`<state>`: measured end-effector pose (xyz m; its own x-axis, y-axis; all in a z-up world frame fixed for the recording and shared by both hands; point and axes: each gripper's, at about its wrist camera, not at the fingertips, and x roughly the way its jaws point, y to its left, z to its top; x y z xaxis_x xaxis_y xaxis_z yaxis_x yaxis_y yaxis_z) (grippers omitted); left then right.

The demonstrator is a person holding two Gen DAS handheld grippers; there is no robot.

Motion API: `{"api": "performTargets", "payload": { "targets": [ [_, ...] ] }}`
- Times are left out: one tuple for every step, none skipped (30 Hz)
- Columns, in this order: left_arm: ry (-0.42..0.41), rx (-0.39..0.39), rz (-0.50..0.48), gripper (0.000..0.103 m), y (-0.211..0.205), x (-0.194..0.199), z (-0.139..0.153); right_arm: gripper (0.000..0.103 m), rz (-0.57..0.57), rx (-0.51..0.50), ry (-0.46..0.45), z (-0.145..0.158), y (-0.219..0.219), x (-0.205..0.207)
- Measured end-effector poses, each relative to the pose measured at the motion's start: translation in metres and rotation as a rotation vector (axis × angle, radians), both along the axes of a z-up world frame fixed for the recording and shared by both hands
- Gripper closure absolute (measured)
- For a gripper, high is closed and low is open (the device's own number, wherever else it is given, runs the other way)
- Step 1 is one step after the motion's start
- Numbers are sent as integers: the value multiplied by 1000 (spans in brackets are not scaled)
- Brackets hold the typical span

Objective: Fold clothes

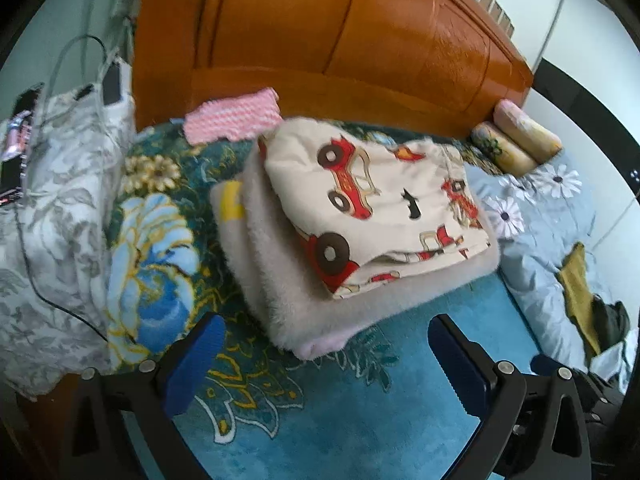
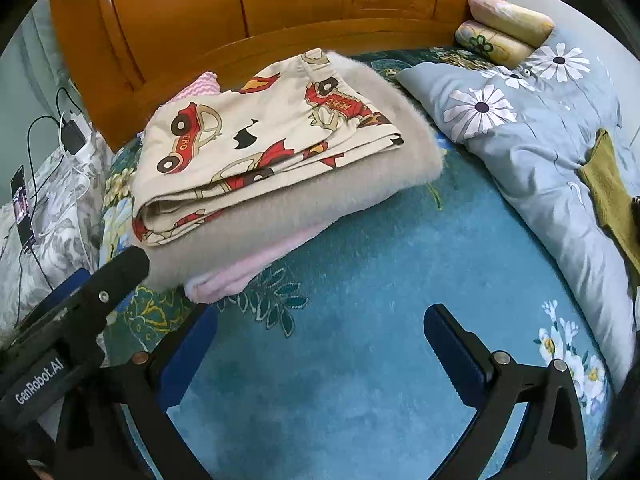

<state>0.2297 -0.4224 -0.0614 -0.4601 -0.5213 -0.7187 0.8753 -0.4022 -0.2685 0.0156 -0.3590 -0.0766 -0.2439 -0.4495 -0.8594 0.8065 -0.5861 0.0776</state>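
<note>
Stack: folded car-print garment lies on top of a grey fluffy folded piece, with a pink layer underneath, on the bed near the headboard.
Left gripper: jaws spread wide, nothing between them, just short of the stack's near edge.
Right gripper: wide open, empty, over bare blue blanket.
Right side of the bed: pale floral quilt, with what may be an olive garment.

Glossy wooden headboard, fuzzy blanket
</note>
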Motion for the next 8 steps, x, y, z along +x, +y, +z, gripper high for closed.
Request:
{"api": "performTargets", "payload": {
  "targets": [
    [3,-17,6,0,3,1,1,0,-1,0,1,0,1,0],
    [4,-23,6,0,4,1,2,0,-1,1,2,1,2,1],
    [5,-22,3,0,5,1,2,0,-1,1,6,1,2,1],
    [9,-17,0,0,5,1,2,0,0,2,7,1,3,1],
    [10,-13,2,0,5,1,2,0,0,1,8,1,4,2],
    [9,-11,1,0,6,0,2,0,-1,0,7,1,5,2],
    [8,-10,0,0,6,0,2,0,-2,0,7,1,5,2],
    [6,-8,-1,0,7,-1,2,0,-3,0,7,1,6,3]
  ]
}}
